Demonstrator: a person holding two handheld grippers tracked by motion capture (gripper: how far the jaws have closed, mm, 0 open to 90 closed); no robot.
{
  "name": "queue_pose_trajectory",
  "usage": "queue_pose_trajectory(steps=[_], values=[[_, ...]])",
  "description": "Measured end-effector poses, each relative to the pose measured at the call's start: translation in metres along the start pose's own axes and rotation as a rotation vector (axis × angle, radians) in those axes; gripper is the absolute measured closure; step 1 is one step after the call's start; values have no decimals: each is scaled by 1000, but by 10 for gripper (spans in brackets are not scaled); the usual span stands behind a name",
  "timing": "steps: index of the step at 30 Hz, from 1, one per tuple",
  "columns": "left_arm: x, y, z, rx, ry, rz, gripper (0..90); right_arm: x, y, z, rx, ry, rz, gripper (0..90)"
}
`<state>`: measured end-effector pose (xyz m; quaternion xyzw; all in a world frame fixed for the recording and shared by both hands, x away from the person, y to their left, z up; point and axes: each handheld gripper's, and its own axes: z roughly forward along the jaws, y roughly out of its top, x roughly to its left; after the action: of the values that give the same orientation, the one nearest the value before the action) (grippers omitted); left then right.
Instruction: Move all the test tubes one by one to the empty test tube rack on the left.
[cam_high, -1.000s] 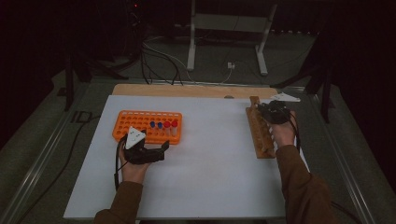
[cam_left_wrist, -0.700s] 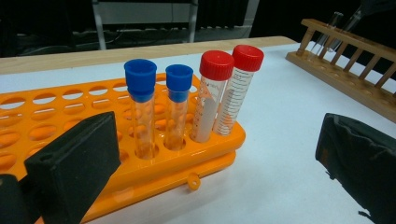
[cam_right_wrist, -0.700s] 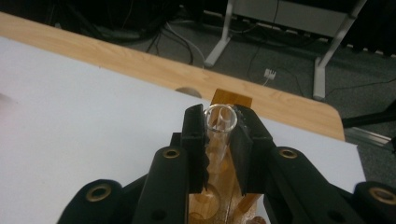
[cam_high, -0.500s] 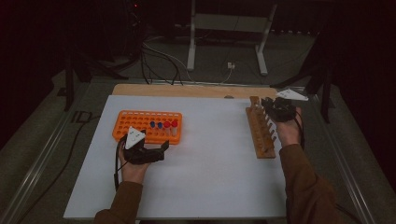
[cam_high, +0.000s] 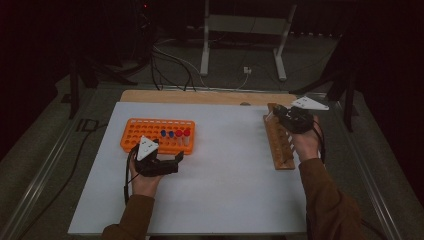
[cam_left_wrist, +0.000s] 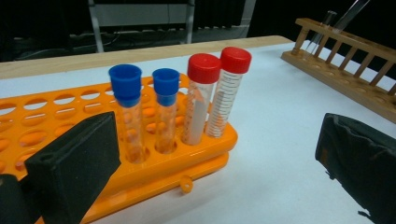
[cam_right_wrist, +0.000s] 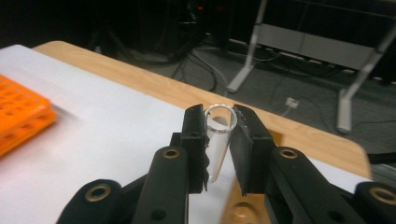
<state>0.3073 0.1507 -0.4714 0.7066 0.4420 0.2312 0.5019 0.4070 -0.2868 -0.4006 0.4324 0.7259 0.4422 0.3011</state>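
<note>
High view: near the table's (cam_high: 210, 200) left edge, the left gripper (cam_high: 175, 159) rests released, jaws wide apart, just beside the orange rack (cam_high: 150, 131) of capped tubes. Toward the right edge, the right gripper (cam_high: 276, 116) grasps an uncapped glass test tube (cam_right_wrist: 218, 140) above the wooden rack (cam_high: 280, 147).

Clear glass tube (cam_right_wrist: 217, 140) — glossy orange plastic rack (cam_left_wrist: 154, 168).

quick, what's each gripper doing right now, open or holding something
Left gripper: open, holding nothing, beside the orange rack.
Right gripper: shut on a clear glass tube.
</note>
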Motion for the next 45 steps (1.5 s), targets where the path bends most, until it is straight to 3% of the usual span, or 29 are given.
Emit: queue_pose_trajectory(steps=[6, 12, 16, 25, 31, 39, 45], values=[[-14, 4, 2, 5, -29, 36, 4, 18, -5, 2, 9, 60, -13, 757], [-32, 8, 8, 31, -53, 124, 9, 36, -6, 1, 1, 131, -26, 757], [-41, 9, 12, 35, -67, 151, 9, 49, -6, -1, -4, 176, -44, 757], [-56, 13, 25, 30, -83, 159, 13, 78, -10, -1, 19, 273, -78, 756], [-66, 15, 38, 25, -99, 153, 36, 94, -15, 0, 28, 321, -77, 756], [-82, 19, 56, 51, -132, 181, 62, 111, -17, 0, 35, 377, -77, 756], [-90, 20, 63, 59, -134, 195, 93, 122, -20, 2, 40, 417, -60, 756]])
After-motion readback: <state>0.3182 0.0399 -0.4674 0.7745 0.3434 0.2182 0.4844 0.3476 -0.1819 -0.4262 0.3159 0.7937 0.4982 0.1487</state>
